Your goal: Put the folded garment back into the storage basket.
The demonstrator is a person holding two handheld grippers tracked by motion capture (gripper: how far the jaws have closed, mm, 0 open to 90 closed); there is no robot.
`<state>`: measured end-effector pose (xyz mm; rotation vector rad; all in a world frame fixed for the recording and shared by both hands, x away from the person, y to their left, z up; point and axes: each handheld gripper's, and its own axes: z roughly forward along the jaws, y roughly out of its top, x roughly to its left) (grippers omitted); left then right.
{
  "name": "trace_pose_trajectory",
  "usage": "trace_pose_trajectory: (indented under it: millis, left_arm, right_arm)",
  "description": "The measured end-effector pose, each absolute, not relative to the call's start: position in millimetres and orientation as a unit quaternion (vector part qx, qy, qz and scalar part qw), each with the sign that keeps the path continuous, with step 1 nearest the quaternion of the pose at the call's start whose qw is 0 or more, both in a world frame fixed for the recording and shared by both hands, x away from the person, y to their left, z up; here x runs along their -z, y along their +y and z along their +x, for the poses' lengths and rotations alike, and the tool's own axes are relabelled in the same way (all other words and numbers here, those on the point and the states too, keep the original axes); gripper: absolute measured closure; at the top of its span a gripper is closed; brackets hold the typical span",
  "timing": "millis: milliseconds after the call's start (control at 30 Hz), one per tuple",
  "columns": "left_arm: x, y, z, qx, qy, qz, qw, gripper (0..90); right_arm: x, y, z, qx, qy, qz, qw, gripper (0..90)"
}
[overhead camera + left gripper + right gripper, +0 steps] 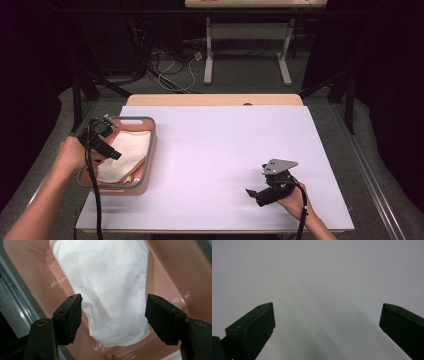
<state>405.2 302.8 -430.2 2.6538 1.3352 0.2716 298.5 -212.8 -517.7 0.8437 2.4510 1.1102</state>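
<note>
A white cloth [105, 287] lies in a pink tray [148, 165] at the table's [225, 150] left. The left gripper [113, 315] hangs above it, jaws wide, holding nothing. The right gripper [256, 194] rests apart, jaws wide.

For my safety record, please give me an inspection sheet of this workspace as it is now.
Surface: pale table top, bare in the middle.
Job's things: white cloth lying inside the pink basin at the table's left.
Clutter: nothing seen.
Grippers: left gripper open above the cloth, pads not touching it; right gripper open over bare table.
Cables: one black cable trails from the left gripper; floor cables behind the table.
Surroundings: second table behind, dark curtains.
</note>
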Motion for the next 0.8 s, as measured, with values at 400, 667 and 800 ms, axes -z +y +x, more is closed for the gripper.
trace_pose_trajectory:
  millis: [400, 667, 800]
  left_arm:
    - [417.7, 284.2, 394.5, -0.092, 0.42, 0.898, 0.096, 17.8]
    - [410.8, 270.7, 384.9, -0.099, 0.403, 0.904, 0.106, 12.5]
    - [408.6, 261.2, 379.4, -0.104, 0.39, 0.908, 0.116, 10.5]
  right_arm:
    - [515.6, -212.6, 297.2, -0.385, 0.86, 0.295, 0.158, 0.0]
    - [514.6, -211.3, 296.6, -0.381, 0.864, 0.292, 0.154, 0.0]
    - [512.1, -211.3, 296.4, -0.376, 0.867, 0.289, 0.151, 0.0]
